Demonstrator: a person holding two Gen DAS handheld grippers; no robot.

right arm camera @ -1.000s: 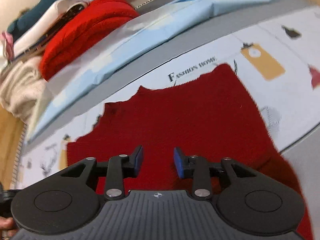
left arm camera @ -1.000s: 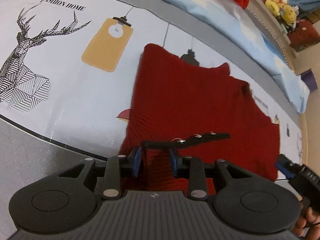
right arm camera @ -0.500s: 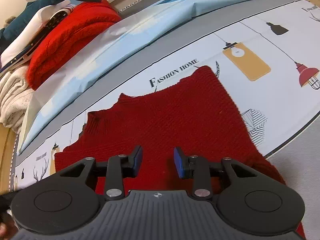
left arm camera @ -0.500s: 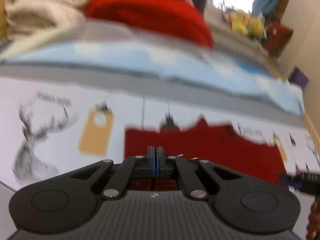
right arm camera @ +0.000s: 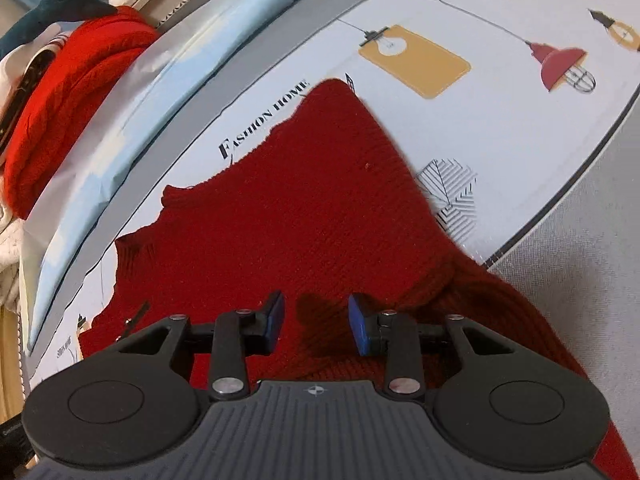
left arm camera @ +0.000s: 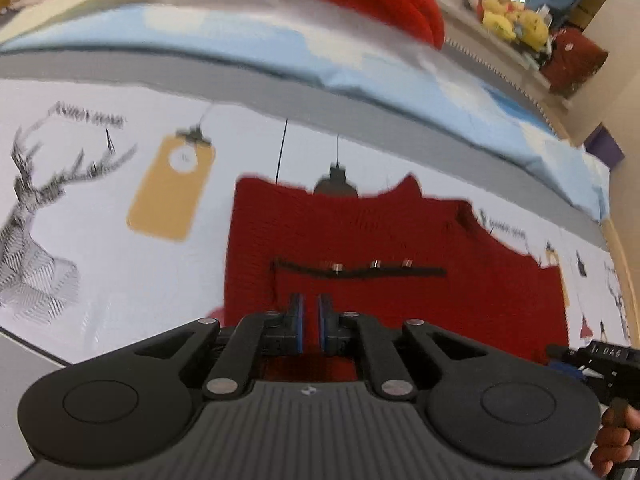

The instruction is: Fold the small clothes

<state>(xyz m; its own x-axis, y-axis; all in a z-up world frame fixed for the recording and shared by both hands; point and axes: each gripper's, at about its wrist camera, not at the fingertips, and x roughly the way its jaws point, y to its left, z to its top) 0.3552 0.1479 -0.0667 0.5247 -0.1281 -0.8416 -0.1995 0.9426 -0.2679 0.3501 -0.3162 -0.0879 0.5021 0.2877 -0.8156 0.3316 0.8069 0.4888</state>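
Risk: left hand-held gripper [left arm camera: 310, 326] nearly closed, seemingly empty above red sweater [left arm camera: 392, 264]; right hand-held gripper [right arm camera: 316, 326] open. Missed hem means lopsided fold.

Dark red knit sweater [right arm camera: 288, 216] is seen spread flat on a printed sheet w/ lamp & deer motifs. Ribbed knit texture is visible. Collar notch is turned twd the grey band at the far edge. One side is draped past the sheet's dark border onto grey fabric, w/ folds bunched there.
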